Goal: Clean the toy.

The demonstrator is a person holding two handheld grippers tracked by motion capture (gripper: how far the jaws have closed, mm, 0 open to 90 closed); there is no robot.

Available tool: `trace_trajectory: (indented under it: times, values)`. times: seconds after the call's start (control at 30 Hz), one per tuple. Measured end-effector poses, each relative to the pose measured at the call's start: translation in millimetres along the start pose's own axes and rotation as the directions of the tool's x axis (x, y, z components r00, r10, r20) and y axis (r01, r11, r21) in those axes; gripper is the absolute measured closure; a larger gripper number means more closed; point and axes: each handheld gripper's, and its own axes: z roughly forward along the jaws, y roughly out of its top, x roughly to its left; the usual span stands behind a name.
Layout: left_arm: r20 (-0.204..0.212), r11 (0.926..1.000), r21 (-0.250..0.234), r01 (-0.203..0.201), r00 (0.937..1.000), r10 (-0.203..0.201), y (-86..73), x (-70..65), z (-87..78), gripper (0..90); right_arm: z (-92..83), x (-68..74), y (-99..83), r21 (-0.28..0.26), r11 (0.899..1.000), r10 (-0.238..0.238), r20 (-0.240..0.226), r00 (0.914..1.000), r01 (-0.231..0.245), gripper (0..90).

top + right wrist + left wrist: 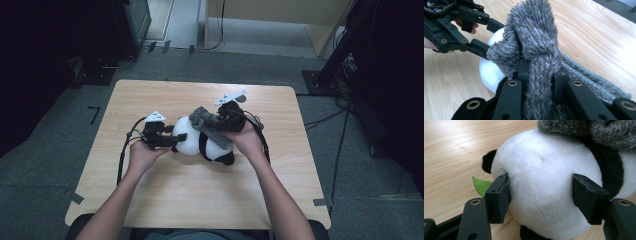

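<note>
Clamping the plush panda's (541,192) white head on both sides, the left gripper (541,200) holds it; the right gripper (540,82) pinches the grey scarf (534,42) tight.

Wooden table (200,195), grey carpet (45,165)

The left tongs (541,195) clasp a plush panda (544,182) by its white, round head, one black pad (499,197) pressed into the fur on the left and the other (589,197) on the right. A black ear (487,161) sticks out at the left. A green felt leaf (481,185) peeks from behind the left pad. A grey fuzzy scarf (589,132) drapes across the panda's top. All rests on a light wooden table (454,150).
</note>
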Motion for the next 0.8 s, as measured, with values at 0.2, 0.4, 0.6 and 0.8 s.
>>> trace_trajectory:
  times: [0.2,0.4,0.6,0.8]
  values:
    - [0.000,1.0000,0.000,0.003,1.0000,-0.003,0.2,-1.1,-0.1,34.3,-12.0,-4.6,-9.3,-0.020,1.000,0.015,0.009,0.9999,-0.014,75.3]
    - [0.000,1.0000,-0.002,0.002,1.0000,-0.002,0.2,-1.3,0.1,34.4,-25.3,-12.0,-21.8,-0.050,0.998,0.039,0.016,0.9991,-0.038,74.9]
    - [-0.001,1.0000,-0.009,-0.001,1.0000,0.001,-0.2,-1.0,0.3,33.9,-37.2,-19.5,-31.5,-0.063,0.996,0.062,0.026,0.9977,-0.060,73.1]
    - [-0.004,1.0000,-0.010,0.000,1.0000,0.000,-0.2,-1.2,0.4,33.7,-45.2,-24.5,-38.2,-0.075,0.994,0.081,0.027,0.9964,-0.078,73.7]
